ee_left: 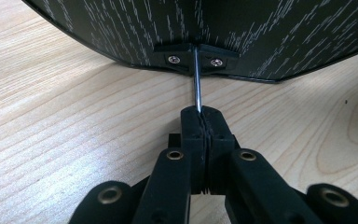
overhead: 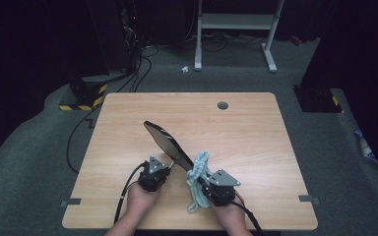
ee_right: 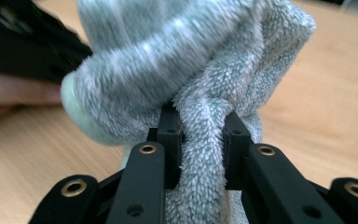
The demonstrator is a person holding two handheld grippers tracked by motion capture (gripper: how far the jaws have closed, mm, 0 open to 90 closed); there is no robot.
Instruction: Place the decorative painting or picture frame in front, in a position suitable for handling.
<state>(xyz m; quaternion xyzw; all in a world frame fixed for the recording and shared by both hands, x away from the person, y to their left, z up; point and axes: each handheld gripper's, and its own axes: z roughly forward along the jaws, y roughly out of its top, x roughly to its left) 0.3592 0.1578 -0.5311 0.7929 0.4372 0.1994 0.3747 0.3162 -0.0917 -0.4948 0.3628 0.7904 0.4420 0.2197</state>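
Cloth (ee_right: 205, 60), fluffy pale green, bunched in right tongs (ee_right: 200, 140).

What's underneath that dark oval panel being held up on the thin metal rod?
Under the tilted dark oval panel lies bare light wooden table. A black bracket joins it to the thin metal rod, clamped by the left gripper. Its upper face is hidden.

Wooden table (overhead: 246, 128), white stand (overhead: 236, 22) behind.

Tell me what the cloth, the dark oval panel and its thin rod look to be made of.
Cloth: soft pale blue-green microfibre or terry, fuzzy pile. Panel: dark, glossy-rimmed, its back streaked like wood-grain laminate; possibly a mirror. Rod: shiny bare metal, likely steel.
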